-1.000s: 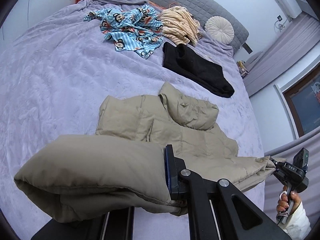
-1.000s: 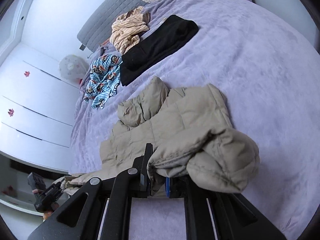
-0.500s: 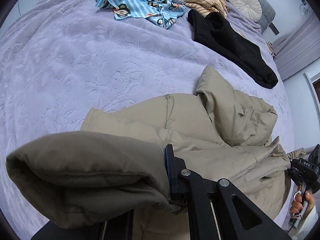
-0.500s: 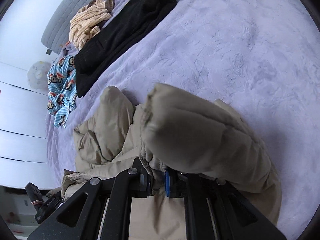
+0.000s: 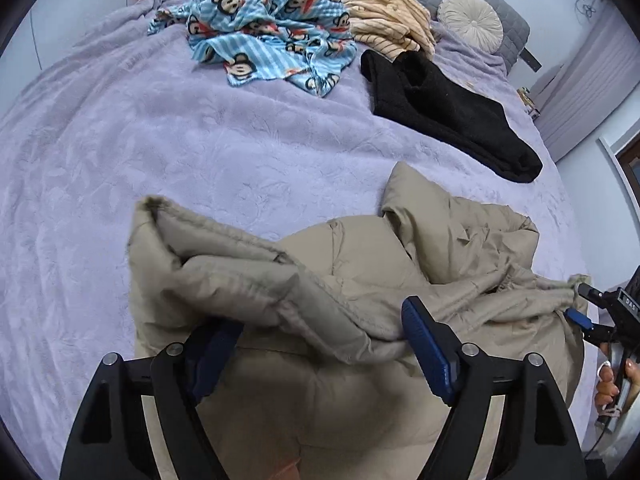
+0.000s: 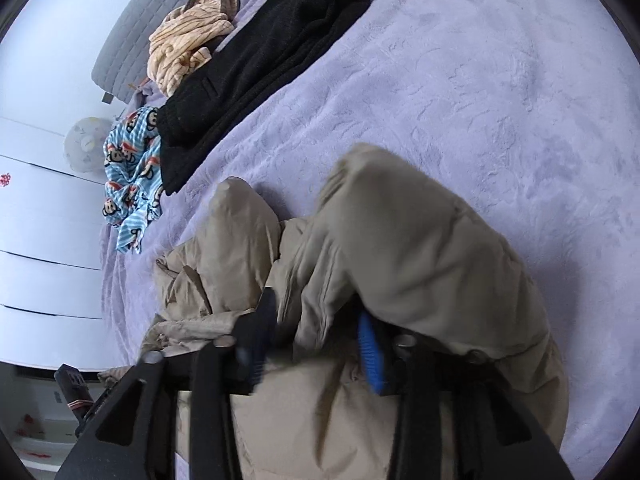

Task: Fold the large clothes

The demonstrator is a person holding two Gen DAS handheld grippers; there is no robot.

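Note:
A beige puffer jacket [image 5: 360, 264] lies on the purple bed cover [image 5: 160, 140], its near edge folded over onto its body. My left gripper [image 5: 318, 320] is opening, and the folded edge sags loosely between its blue pads without being pinched. In the right wrist view the jacket [image 6: 420, 240] bulges over my right gripper [image 6: 316, 312], whose jaws are opening too, with loose fabric between them. The right gripper [image 5: 578, 302] also shows at the jacket's far right corner, held by a person's hand [image 5: 608, 388].
Further up the bed lie a black garment [image 5: 440, 112], a blue monkey-print garment [image 5: 272, 28] and a cream striped garment [image 5: 384, 16]. A round cushion [image 5: 472, 20] rests against the grey headboard. White wardrobe doors [image 6: 40, 220] stand beyond the bed's left side.
Both grippers came down towards the bed carrying the jacket's edge over its body. Their jaws, shut on the fabric before, now stand apart and the fabric has slumped.

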